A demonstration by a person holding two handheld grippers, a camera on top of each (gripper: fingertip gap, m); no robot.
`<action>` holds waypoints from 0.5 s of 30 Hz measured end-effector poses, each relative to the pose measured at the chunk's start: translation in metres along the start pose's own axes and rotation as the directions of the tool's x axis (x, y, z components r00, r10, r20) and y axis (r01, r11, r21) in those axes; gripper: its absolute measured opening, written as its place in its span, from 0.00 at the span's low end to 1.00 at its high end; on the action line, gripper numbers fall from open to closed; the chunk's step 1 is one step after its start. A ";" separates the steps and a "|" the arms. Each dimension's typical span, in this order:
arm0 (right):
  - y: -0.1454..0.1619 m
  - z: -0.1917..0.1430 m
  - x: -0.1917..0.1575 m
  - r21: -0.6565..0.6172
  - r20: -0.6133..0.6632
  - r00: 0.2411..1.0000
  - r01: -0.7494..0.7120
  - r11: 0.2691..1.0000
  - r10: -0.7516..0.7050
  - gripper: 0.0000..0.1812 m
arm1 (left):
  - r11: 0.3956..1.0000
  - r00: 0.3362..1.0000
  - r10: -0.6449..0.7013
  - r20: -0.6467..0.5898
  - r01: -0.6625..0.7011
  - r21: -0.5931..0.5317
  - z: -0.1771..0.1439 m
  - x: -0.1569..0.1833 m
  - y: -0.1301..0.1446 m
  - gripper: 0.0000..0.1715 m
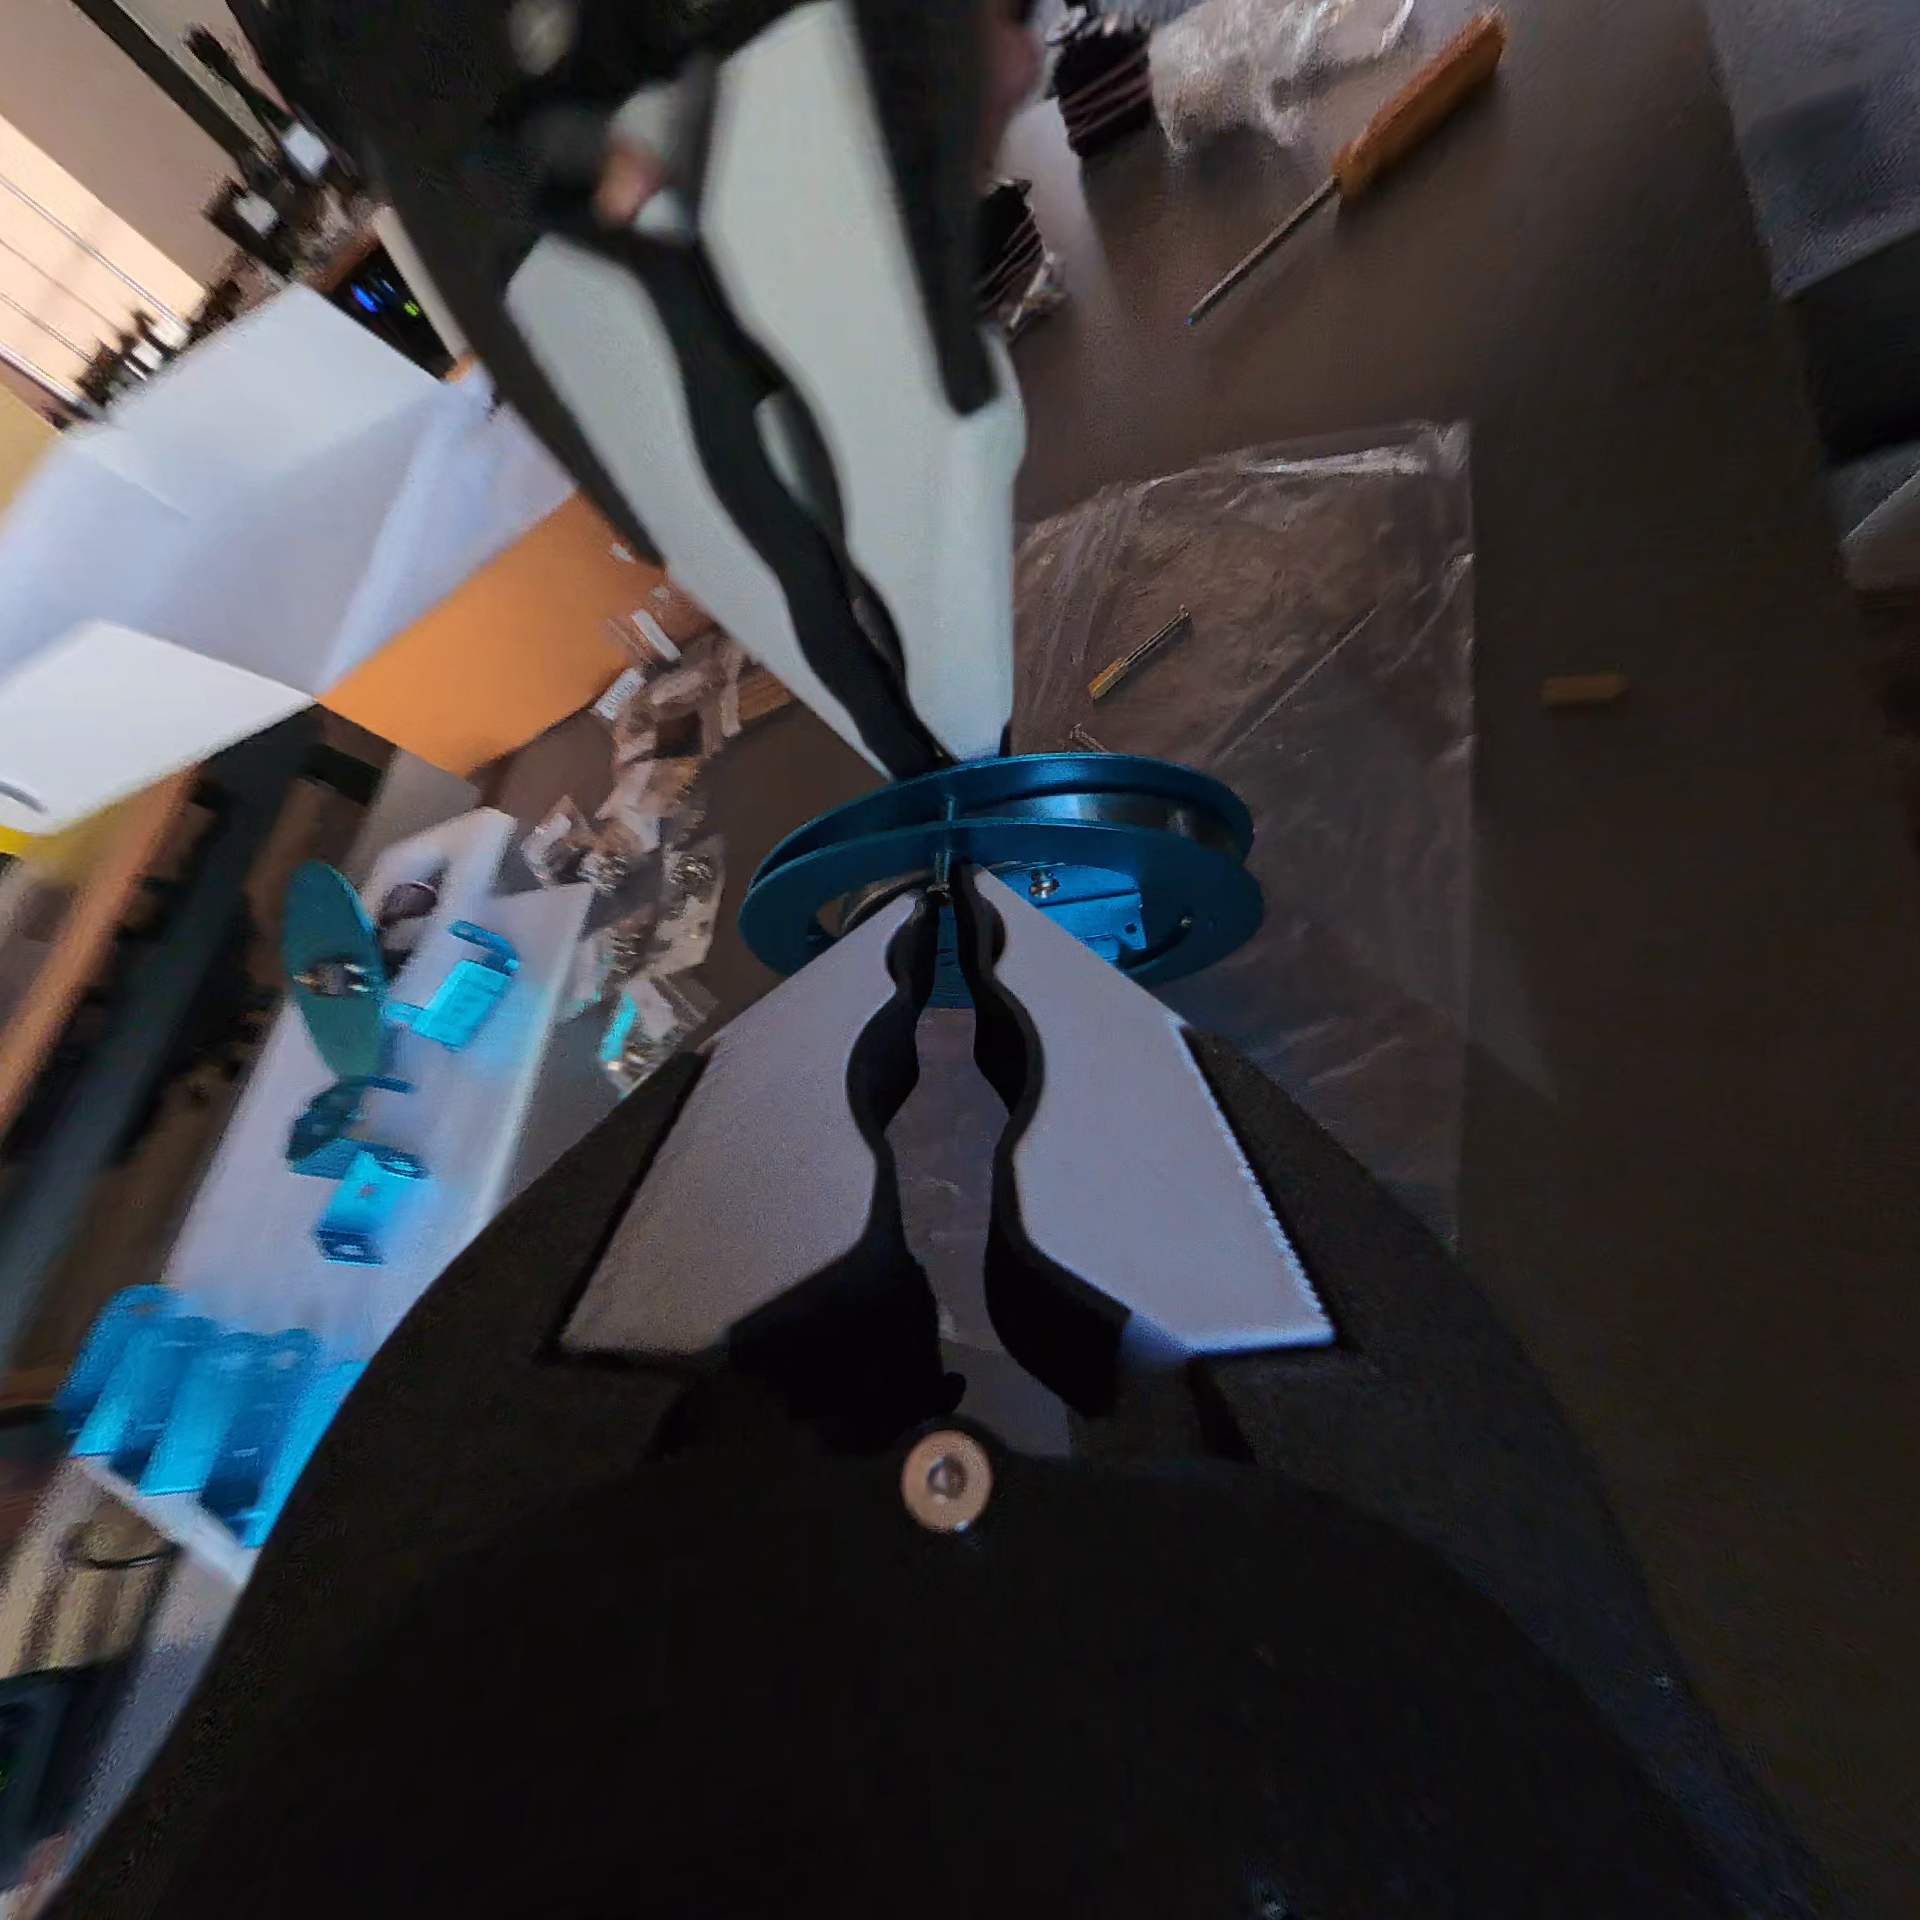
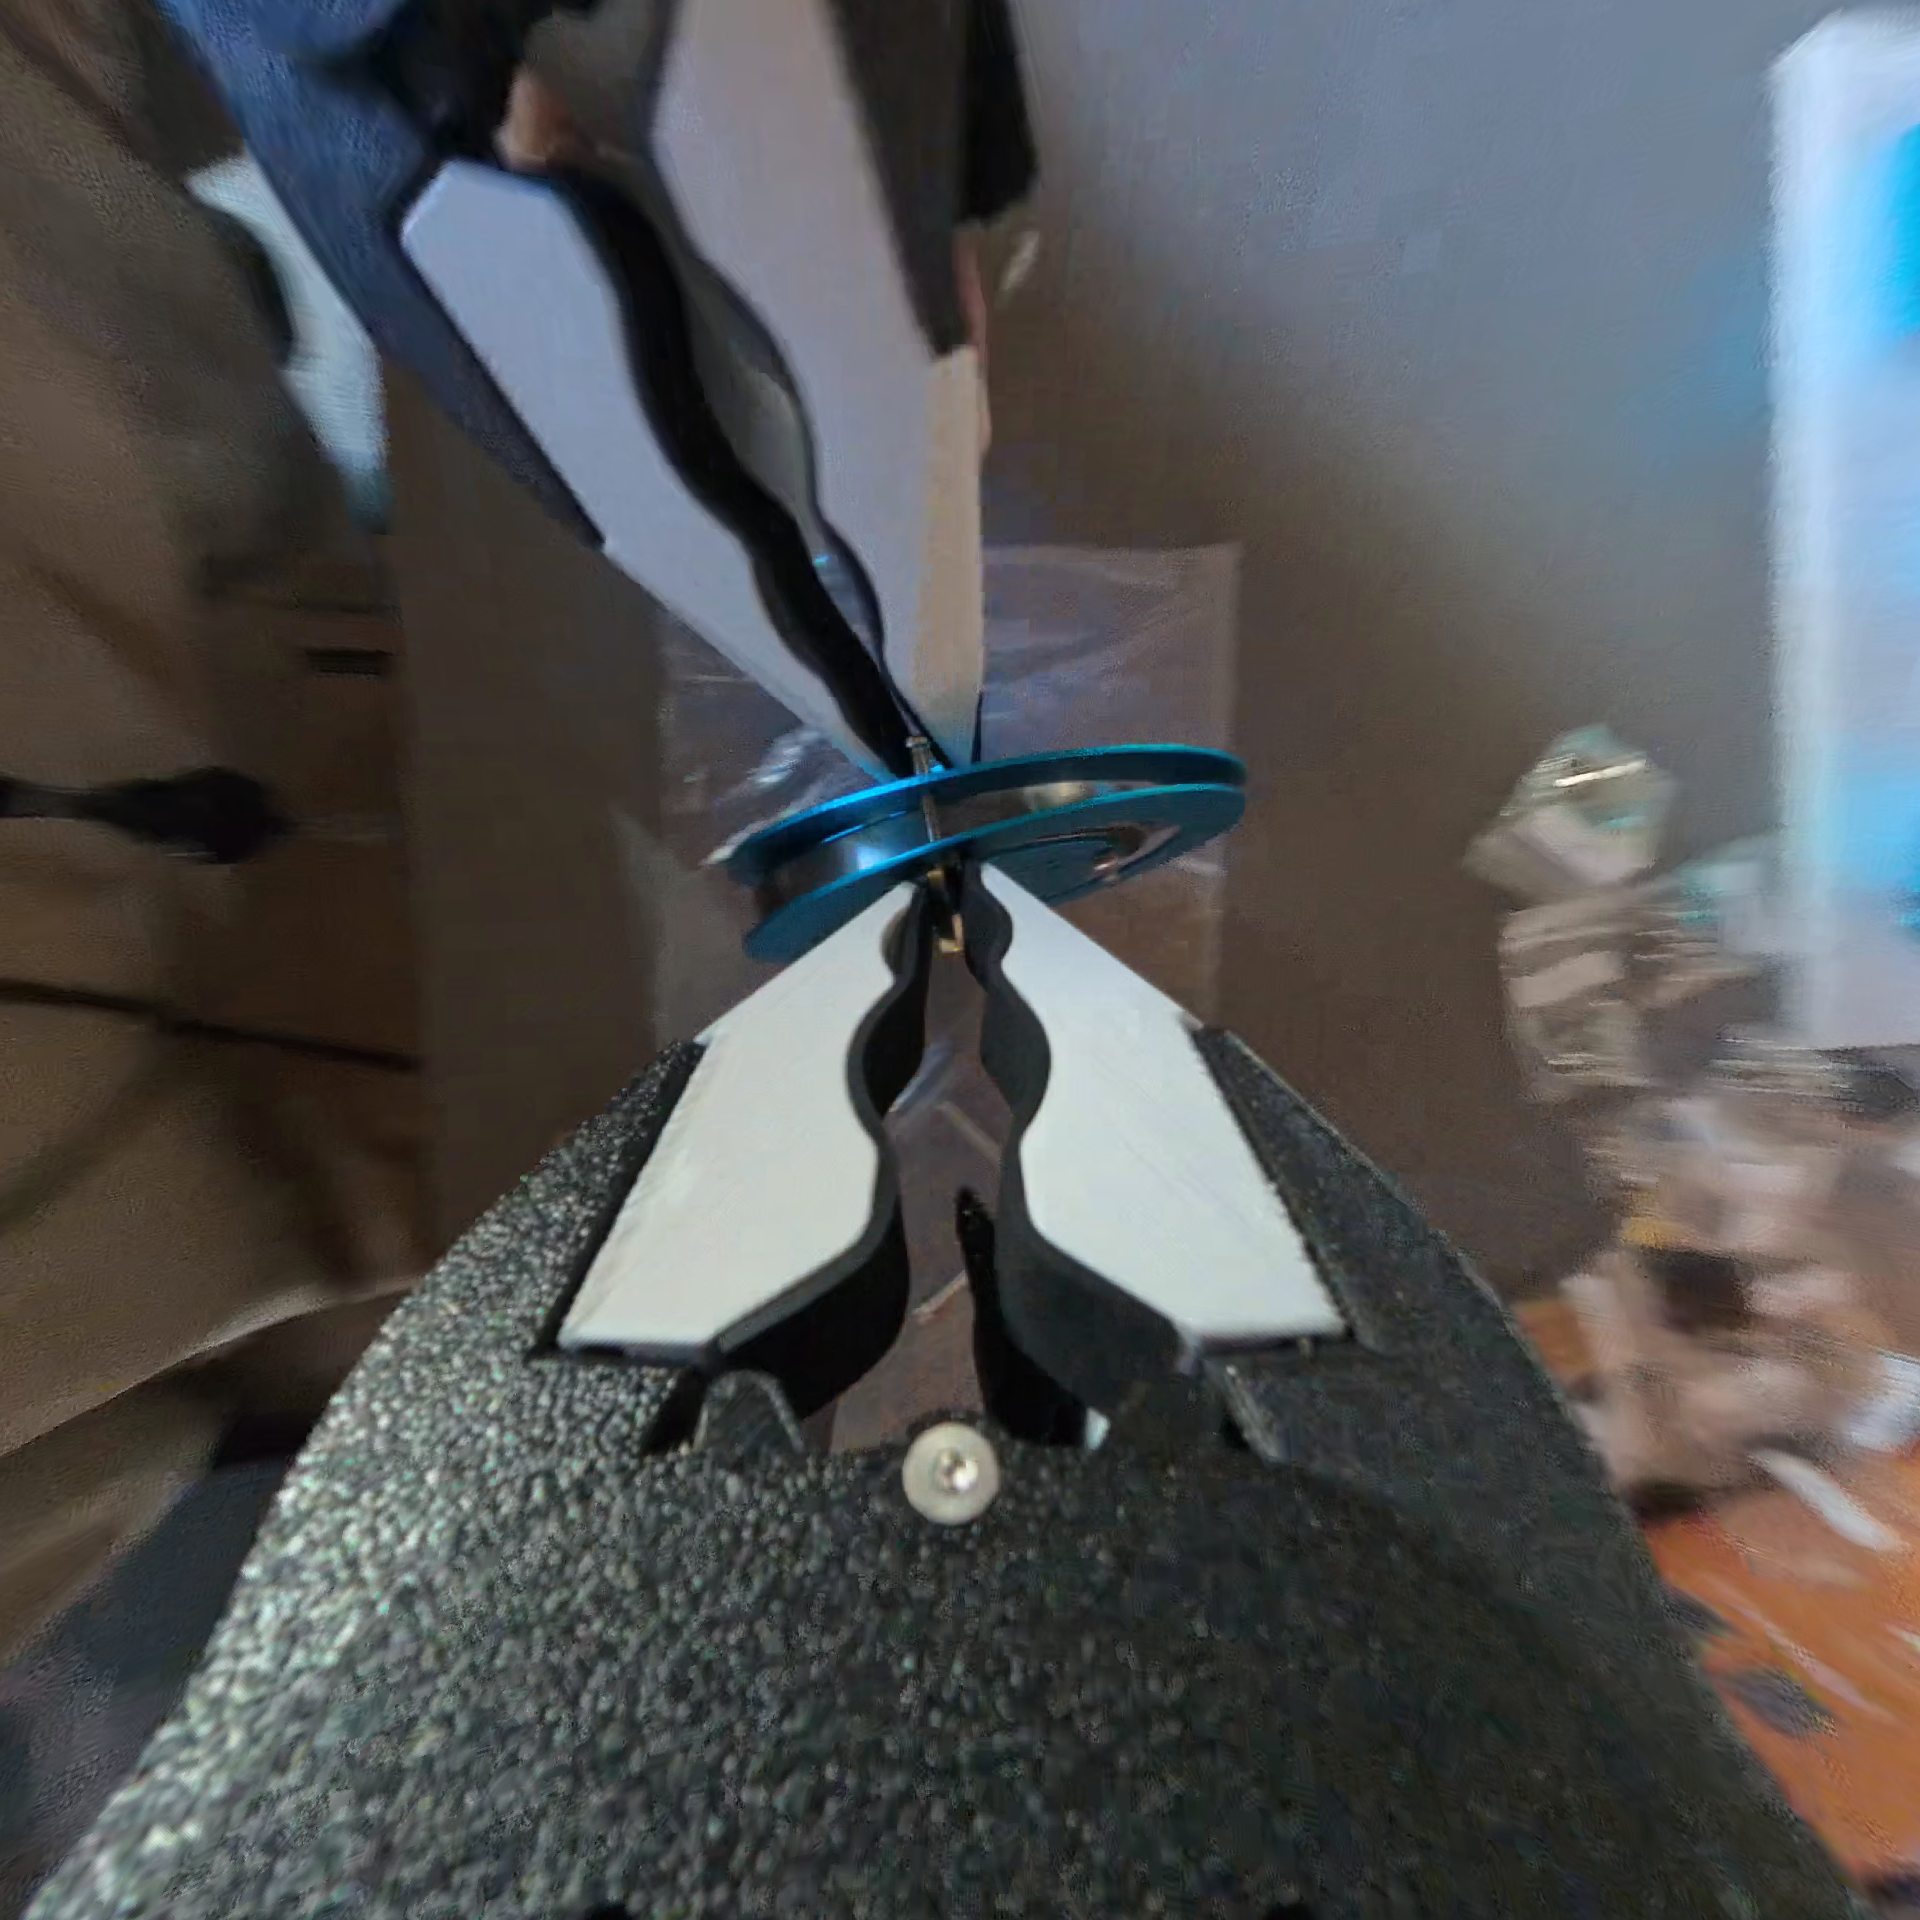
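Two blue round plates [image 1: 1049, 821] are stacked with a silvery ring between them and are held in the air between my two grippers. A thin screw [image 1: 940, 868] passes through both plates near their rim. My left gripper [image 1: 943, 899] is shut on the screw's head. In the right wrist view it comes in from above [image 2: 914, 743] onto the plates [image 2: 1039, 821]. My right gripper [image 2: 948, 920] is shut on a small brass nut [image 2: 948, 935] at the screw's other end. In the left wrist view it comes in from above [image 1: 935, 753].
A clear plastic bag [image 1: 1299, 623] lies on the dark table below. A wooden-handled screwdriver [image 1: 1361, 156] lies farther off. A white tray [image 1: 312, 1195] with blue brackets [image 1: 457, 997] and another blue disc [image 1: 332, 966] is at the left. A person in beige clothing [image 2: 156, 727] is close by. The tips of both grippers are at nearly the same place.
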State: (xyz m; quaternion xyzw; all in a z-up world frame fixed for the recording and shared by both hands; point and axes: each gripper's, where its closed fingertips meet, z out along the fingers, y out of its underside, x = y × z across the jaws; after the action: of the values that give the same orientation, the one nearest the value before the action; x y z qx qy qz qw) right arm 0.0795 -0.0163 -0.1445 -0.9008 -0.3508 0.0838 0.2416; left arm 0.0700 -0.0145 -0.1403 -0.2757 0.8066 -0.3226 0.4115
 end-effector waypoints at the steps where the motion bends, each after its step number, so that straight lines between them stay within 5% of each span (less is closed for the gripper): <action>1: 0.002 0.000 -0.005 -0.044 0.123 0.989 -0.074 0.996 0.079 0.02 | 0.999 0.998 0.054 0.023 -0.054 -0.003 0.000 0.002 -0.001 0.00; 5: 0.011 -0.004 -0.029 -0.278 0.557 0.752 -0.229 0.933 0.351 0.02 | 0.945 0.936 0.327 0.133 -0.324 -0.042 0.000 0.012 -0.008 0.00; 9: 0.011 -0.012 -0.039 -0.439 0.756 0.411 -0.259 0.860 0.509 0.02 | 0.834 0.798 0.551 0.244 -0.534 -0.138 0.001 0.011 -0.009 0.00; 11: 0.011 -0.012 -0.042 -0.438 0.776 0.385 -0.242 0.866 0.500 0.02 | 0.879 0.854 0.476 0.211 -0.470 -0.081 0.001 0.014 -0.009 0.00; 15: 0.011 -0.011 -0.034 -0.347 0.731 0.539 -0.235 0.908 0.419 0.03 | 0.956 0.950 0.293 0.111 -0.294 -0.008 0.002 0.014 -0.007 0.00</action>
State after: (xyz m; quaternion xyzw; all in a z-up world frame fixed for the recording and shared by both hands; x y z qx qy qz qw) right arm 0.0646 -0.0500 -0.1412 -0.8385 -0.2522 0.4800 -0.0540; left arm 0.0660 -0.0300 -0.1428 -0.1682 0.8132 -0.2455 0.5002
